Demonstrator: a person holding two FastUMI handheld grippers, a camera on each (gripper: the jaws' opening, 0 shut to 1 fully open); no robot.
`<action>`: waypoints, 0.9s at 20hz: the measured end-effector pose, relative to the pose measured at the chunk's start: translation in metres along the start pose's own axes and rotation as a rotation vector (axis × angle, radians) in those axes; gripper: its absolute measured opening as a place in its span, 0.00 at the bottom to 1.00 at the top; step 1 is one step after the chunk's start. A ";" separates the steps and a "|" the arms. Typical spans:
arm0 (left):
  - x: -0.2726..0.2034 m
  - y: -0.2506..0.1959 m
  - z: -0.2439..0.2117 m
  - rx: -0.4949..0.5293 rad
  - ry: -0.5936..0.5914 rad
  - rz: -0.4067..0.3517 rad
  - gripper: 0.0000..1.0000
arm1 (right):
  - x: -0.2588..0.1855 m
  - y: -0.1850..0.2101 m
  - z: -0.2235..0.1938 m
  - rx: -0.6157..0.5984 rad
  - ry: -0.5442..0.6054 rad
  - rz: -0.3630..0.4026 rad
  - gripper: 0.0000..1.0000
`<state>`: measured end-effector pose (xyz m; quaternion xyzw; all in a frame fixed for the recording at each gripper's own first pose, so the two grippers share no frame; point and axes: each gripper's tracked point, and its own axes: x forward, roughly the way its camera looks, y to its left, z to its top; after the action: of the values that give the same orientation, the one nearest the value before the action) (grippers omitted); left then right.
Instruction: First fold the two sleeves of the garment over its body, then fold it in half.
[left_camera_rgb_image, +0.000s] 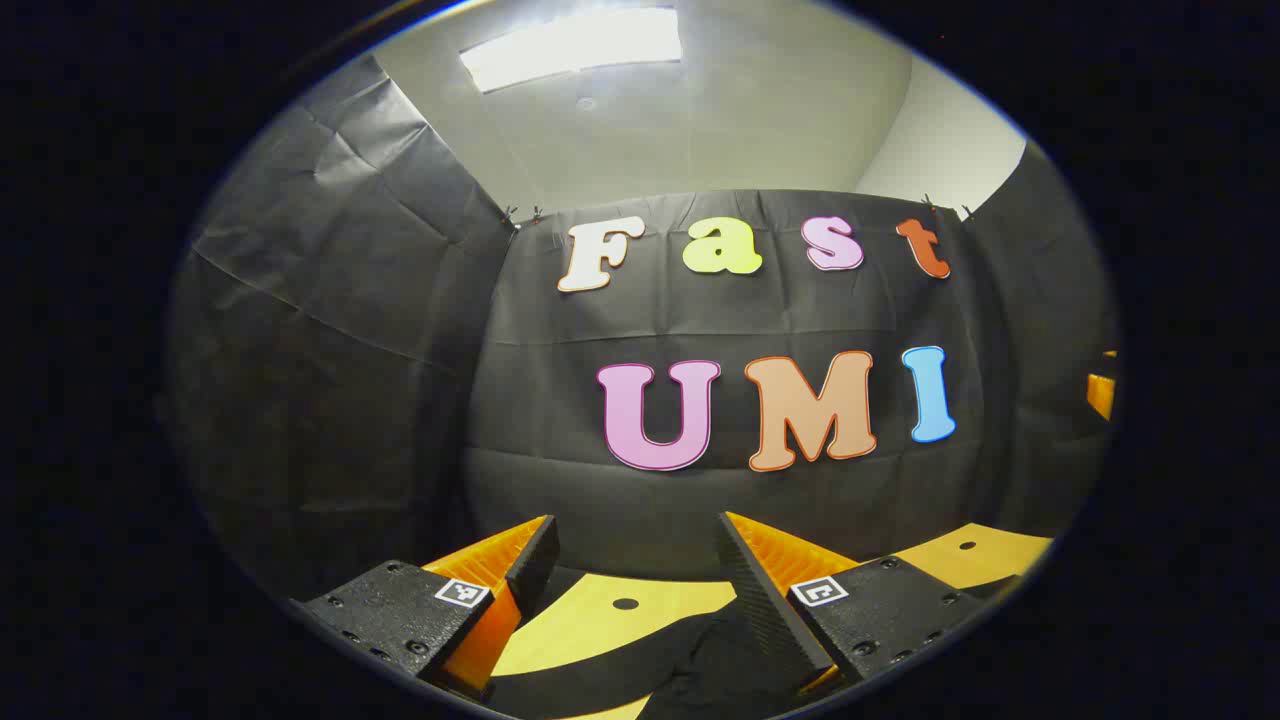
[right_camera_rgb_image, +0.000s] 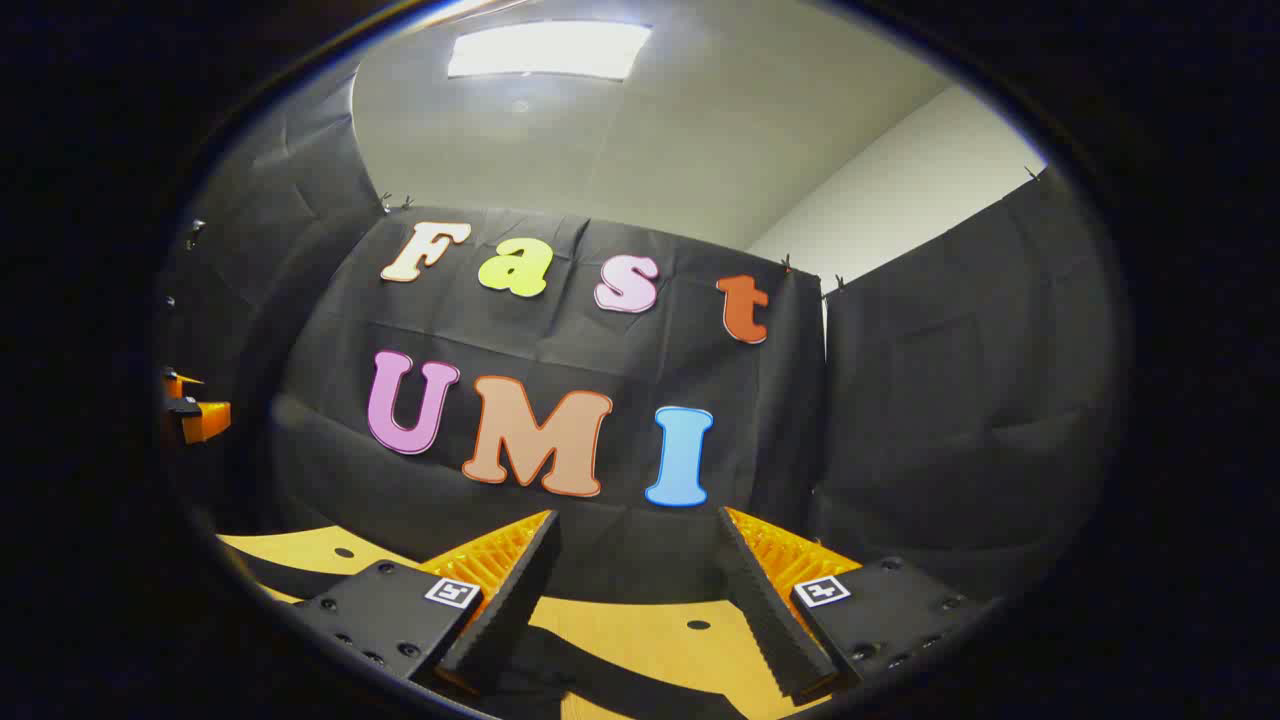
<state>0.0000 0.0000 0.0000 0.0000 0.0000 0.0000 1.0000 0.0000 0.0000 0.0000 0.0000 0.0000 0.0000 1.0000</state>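
Tongs both gaping wide, nothing held: left tongs (left_camera_rgb_image: 635, 590) and right tongs (right_camera_rgb_image: 635, 590) are raised and aimed at the booth wall rather than down. Beyond the tips, a yellow worktop (left_camera_rgb_image: 600, 625) with dark garment (left_camera_rgb_image: 700, 660) lying low on it, below the left tongs; dark cloth also under the right tongs (right_camera_rgb_image: 560, 670). Garment reads black, flat, sleeves not distinguishable. Risk, as I judge it: coming down nearly blind, tongs pinching the body instead of a sleeve, bunching the cloth.
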 end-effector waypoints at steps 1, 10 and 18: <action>0.000 0.001 -0.001 0.007 0.005 -0.001 0.93 | 0.000 0.002 -0.002 -0.001 0.007 0.001 1.00; 0.002 -0.002 -0.006 0.009 0.020 -0.025 0.93 | -0.004 -0.002 -0.001 0.004 0.020 -0.022 1.00; -0.003 0.011 -0.012 0.029 0.040 -0.010 0.93 | -0.001 0.012 0.000 -0.003 0.020 0.008 1.00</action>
<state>-0.0033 0.0106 -0.0120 0.0144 0.0202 -0.0050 0.9997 -0.0011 0.0117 -0.0004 -0.0014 0.0098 0.0038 0.9999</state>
